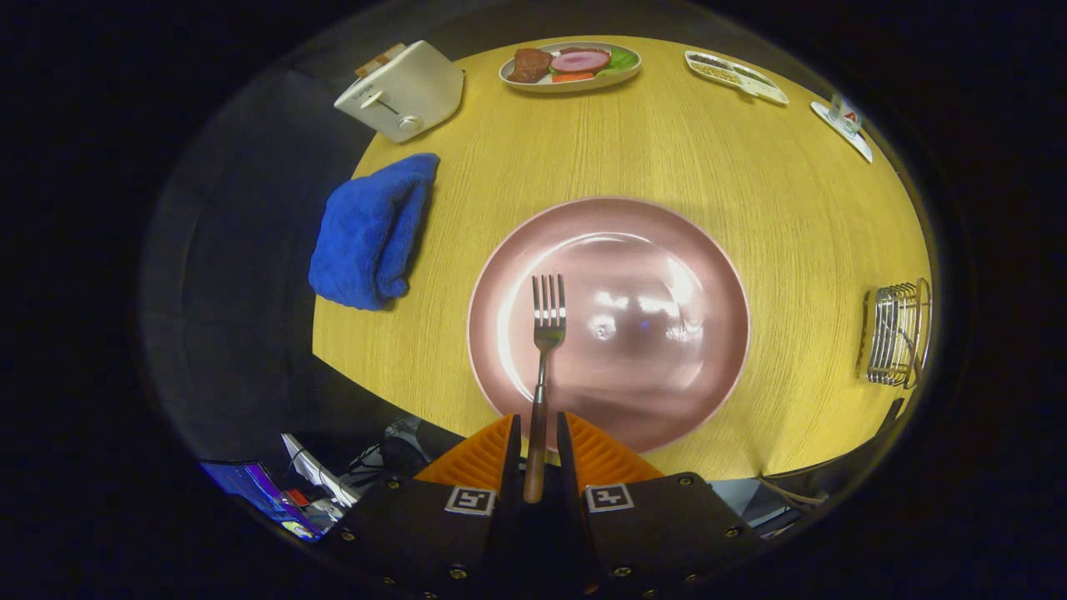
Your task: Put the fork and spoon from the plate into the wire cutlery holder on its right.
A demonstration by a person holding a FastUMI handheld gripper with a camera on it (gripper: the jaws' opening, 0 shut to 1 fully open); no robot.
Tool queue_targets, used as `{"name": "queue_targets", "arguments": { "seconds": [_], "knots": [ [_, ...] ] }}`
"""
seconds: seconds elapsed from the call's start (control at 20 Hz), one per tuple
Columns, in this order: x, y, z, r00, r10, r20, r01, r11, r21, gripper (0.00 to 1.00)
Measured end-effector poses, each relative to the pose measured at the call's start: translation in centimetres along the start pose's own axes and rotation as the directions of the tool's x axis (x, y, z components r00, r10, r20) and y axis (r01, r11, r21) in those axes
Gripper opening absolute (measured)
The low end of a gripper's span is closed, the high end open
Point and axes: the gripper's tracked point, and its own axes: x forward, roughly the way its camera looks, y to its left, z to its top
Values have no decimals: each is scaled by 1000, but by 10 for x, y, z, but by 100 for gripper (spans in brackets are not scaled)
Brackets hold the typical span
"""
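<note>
Between the two fingers of the gripper [538, 442], which are closed on its wooden handle, the fork [543, 367] points straight forward, its prongs over the pink plate [692, 275]. I see no spoon on the plate. The wire holder [896, 333] stands well apart, to the right, so the fork must travel sideways.

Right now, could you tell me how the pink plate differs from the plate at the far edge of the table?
The pink plate is round, lies just ahead of the gripper, and carries no food, only the fork above it. The far plate is pale, oval and loaded with food. Both rest flat on the yellow table.
</note>
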Motion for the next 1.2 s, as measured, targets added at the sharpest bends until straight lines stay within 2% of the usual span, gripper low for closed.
{"name": "queue_targets", "arguments": {
  "seconds": [0.5,0.6,0.8,0.85,1.2],
  "knots": [
    [37,3,-2,996,-35,-82,33,999,-24,25],
    [40,2,-5,994,-30,-102,29,1000,-4,14],
    [45,4,-3,996,-2,-88,4,1000,23,14],
    [34,2,-1,996,7,-85,-3,999,38,3],
    [21,-7,9,998,41,-48,-35,992,118,3]
  ]
}}
